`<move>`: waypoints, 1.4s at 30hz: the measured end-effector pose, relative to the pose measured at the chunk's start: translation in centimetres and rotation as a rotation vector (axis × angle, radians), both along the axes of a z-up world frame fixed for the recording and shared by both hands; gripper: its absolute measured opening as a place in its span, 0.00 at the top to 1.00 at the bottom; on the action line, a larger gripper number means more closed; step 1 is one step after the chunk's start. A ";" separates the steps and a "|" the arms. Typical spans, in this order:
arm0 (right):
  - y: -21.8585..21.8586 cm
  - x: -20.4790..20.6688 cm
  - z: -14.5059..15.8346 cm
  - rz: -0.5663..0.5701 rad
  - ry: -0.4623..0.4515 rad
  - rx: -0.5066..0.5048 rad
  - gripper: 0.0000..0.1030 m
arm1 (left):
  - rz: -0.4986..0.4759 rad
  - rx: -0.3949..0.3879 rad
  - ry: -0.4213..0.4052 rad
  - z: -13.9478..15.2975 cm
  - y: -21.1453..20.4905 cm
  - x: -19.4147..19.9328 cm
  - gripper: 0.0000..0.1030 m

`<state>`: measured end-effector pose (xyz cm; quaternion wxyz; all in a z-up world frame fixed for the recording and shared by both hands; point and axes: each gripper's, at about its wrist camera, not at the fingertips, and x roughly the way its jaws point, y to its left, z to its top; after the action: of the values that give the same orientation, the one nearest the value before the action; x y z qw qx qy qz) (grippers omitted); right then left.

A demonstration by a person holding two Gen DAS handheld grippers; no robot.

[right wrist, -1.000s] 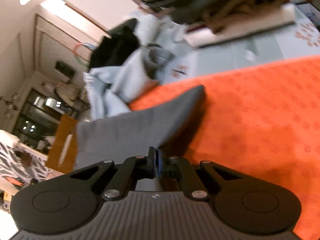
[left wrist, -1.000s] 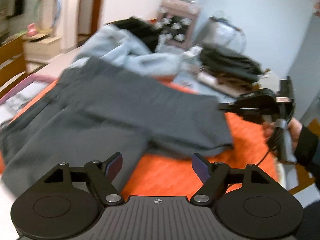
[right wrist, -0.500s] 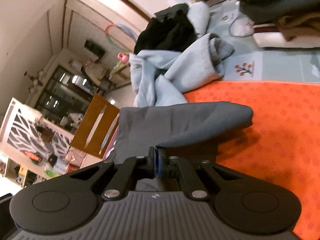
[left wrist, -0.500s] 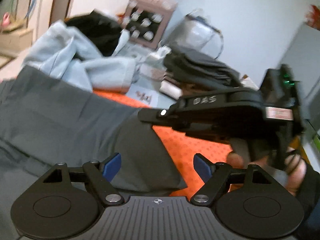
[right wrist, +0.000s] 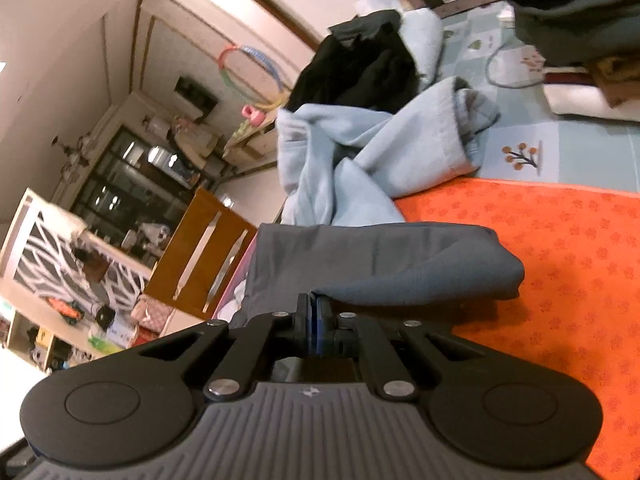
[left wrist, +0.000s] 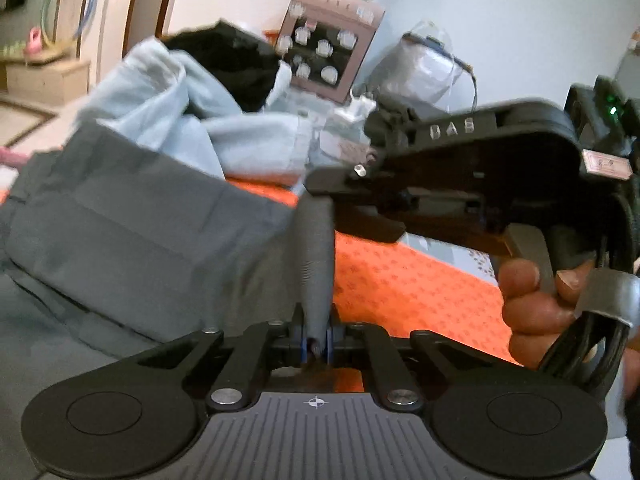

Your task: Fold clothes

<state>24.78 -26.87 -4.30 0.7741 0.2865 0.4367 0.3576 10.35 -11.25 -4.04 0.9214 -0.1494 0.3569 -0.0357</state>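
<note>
Both the left gripper (left wrist: 316, 342) and right gripper (right wrist: 314, 330) have jaws clamped on the grey trousers (left wrist: 132, 236), above the orange cloth (right wrist: 560, 280).

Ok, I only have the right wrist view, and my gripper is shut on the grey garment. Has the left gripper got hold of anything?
Observer: Yes. The left gripper is shut on a ribbed edge of the grey garment.
Operator: Where is my right gripper from there?
Observer: The right gripper is just beyond it, at the far end of that same ribbed edge.
Operator: Is that edge slack?
Observer: No, it runs straight between the two grippers.
</note>
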 end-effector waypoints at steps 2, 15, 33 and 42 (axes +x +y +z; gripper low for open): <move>-0.8 0.0 -0.6 -0.030 0.020 0.019 0.95 | 0.005 0.015 -0.009 0.1 0.1 0.0 0.92; -8.3 1.4 -9.1 -0.371 0.394 0.176 0.94 | -0.086 0.081 -0.043 0.3 -1.8 -0.2 0.92; 9.5 8.6 2.0 -0.010 -0.004 -0.093 0.95 | 0.170 -0.334 -0.069 0.7 15.2 0.8 0.92; 21.0 10.4 -0.4 0.161 -0.023 -0.262 0.95 | 0.323 -0.405 -0.006 -3.9 22.7 0.6 0.92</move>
<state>35.15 -5.82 -4.68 0.7787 0.1432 0.4922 0.3617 10.91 11.46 -7.98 0.8675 -0.3859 0.3112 0.0405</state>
